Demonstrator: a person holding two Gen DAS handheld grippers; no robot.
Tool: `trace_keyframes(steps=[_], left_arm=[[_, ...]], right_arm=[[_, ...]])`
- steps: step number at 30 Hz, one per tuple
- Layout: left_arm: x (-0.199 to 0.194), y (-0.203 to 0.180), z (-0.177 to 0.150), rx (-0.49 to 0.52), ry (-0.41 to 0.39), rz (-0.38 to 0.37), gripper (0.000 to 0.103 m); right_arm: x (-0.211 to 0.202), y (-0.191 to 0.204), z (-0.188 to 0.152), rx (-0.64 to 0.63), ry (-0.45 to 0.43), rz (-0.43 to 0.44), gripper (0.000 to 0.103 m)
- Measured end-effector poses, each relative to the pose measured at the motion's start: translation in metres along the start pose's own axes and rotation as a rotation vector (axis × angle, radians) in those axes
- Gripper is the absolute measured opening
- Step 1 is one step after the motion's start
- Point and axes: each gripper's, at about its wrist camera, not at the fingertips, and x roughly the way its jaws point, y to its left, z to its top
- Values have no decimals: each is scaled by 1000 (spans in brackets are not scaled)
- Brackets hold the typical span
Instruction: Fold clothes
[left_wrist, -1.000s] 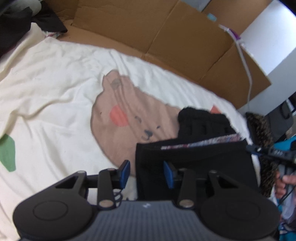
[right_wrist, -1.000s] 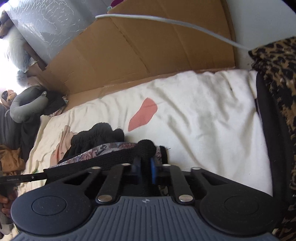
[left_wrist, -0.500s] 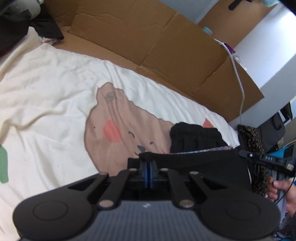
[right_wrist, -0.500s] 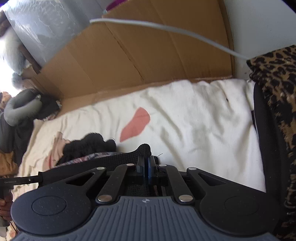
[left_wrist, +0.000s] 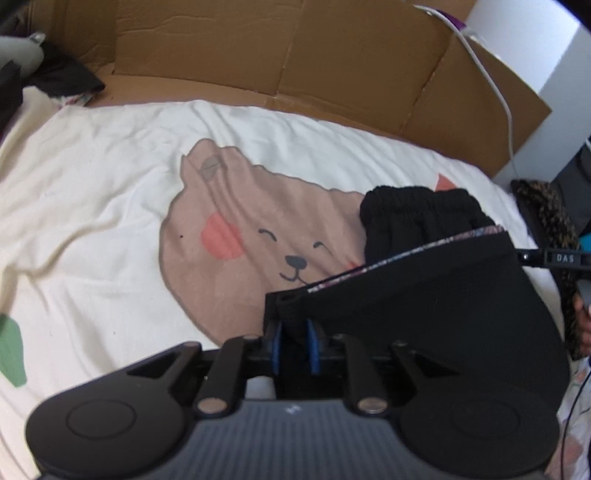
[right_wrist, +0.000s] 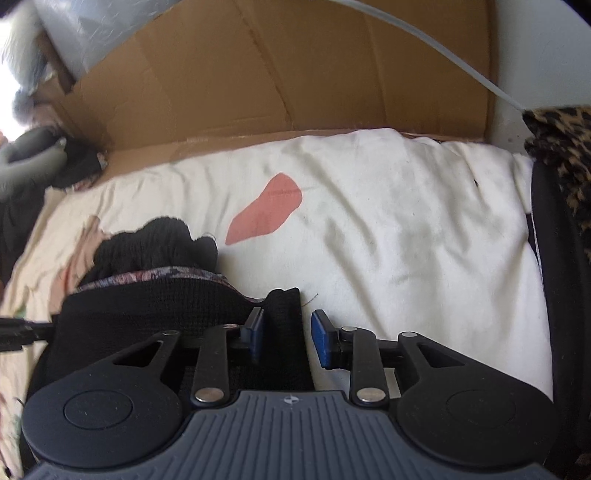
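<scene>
A black garment (left_wrist: 424, 306) with a patterned inner lining (left_wrist: 406, 254) lies on a cream bedsheet (left_wrist: 110, 206), its near left corner overlapping the lower right edge of the brown bear print (left_wrist: 258, 236) on that sheet. Just beyond the garment, toward the cardboard, sits a bunched black knit piece (left_wrist: 417, 210), touching the garment's far edge and partly covering the bear's right side. The left gripper (left_wrist: 294, 345) has its blue pads (left_wrist: 277, 343) slightly apart with a fold of the garment's corner between them; whether they press on the cloth cannot be told. In the right wrist view the right gripper (right_wrist: 288, 338) stands spread, its blue pads (right_wrist: 320, 341) well apart, and a narrow strip of the black garment (right_wrist: 155, 314) runs up between them, lying against the left pad and clear of the right one. A salmon patch (right_wrist: 266, 210) is printed on the sheet beyond the garment, to the right of the knit piece. Flattened cardboard (left_wrist: 295, 55) stands along the sheet's far edge, with a white cable (left_wrist: 495, 81) running over its right part. A leopard-print fabric (right_wrist: 561, 147) lies at the sheet's right edge. The other gripper's tip (left_wrist: 554, 258) reaches the garment's far right corner in the left wrist view.
</scene>
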Motion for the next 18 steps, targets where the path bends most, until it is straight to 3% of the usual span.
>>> trace_keyframes(steps=[5,7,8,9,10,13,18], left_arm=[[1,-10,1,58,4,43,21],[0,-17,1,96,7,81,34],[0,-19,1,115,4,116,48],[0,-19,1,124,2,135,51],[1,-18,1,117,4,126,50],[3,-15,2,90,7,80,40],[11,-18,5,89,14,61,40]], right_arm=[[5,10,-4,-99,3,-23,35],[7,14,-6,-131,-2,-33,35],[8,16,-7,-143,-3,-38,35],[9,18,-7,-159,-4,-43,33],[8,19,-7,-167,-3,-38,24],[6,19,-6,-161,3,-19,12],[-4,8,-6,-46,-13,-19,8]])
